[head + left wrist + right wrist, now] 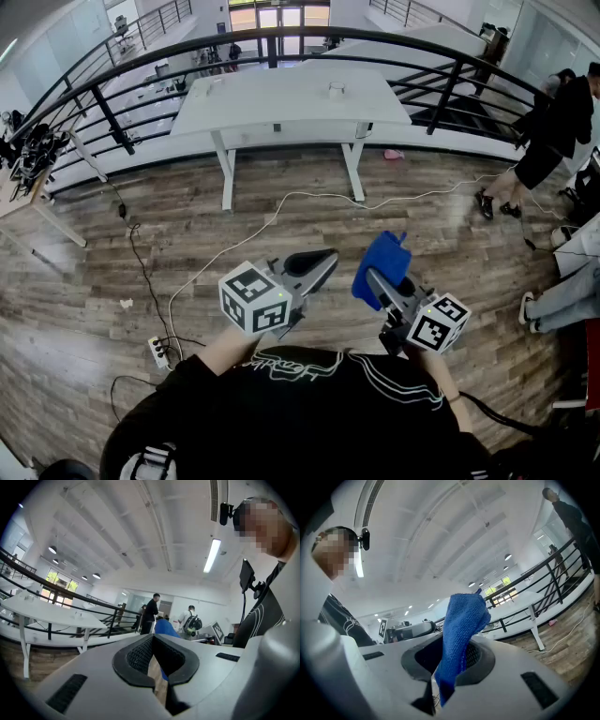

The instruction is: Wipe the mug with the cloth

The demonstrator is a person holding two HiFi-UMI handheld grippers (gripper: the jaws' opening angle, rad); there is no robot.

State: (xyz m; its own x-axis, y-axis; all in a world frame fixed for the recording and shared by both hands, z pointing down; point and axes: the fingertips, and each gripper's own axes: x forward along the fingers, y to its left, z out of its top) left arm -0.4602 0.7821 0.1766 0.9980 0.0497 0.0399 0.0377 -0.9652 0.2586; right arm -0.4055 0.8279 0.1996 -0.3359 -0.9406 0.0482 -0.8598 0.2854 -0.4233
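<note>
Two tongs are hovering over the wood-plank floor (187, 234), lower centre of the head view. The left tongs (322, 262) are sitting fully closed, gripping nothing. The right tongs (377, 279) are clamping a fluffy blue microfibre cloth (382, 261), which is sticking up past their tips. A long white table (281, 103) is standing well apart, upper centre.

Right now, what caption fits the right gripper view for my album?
The right gripper pinches a blue cloth upright between its jaws.
</note>
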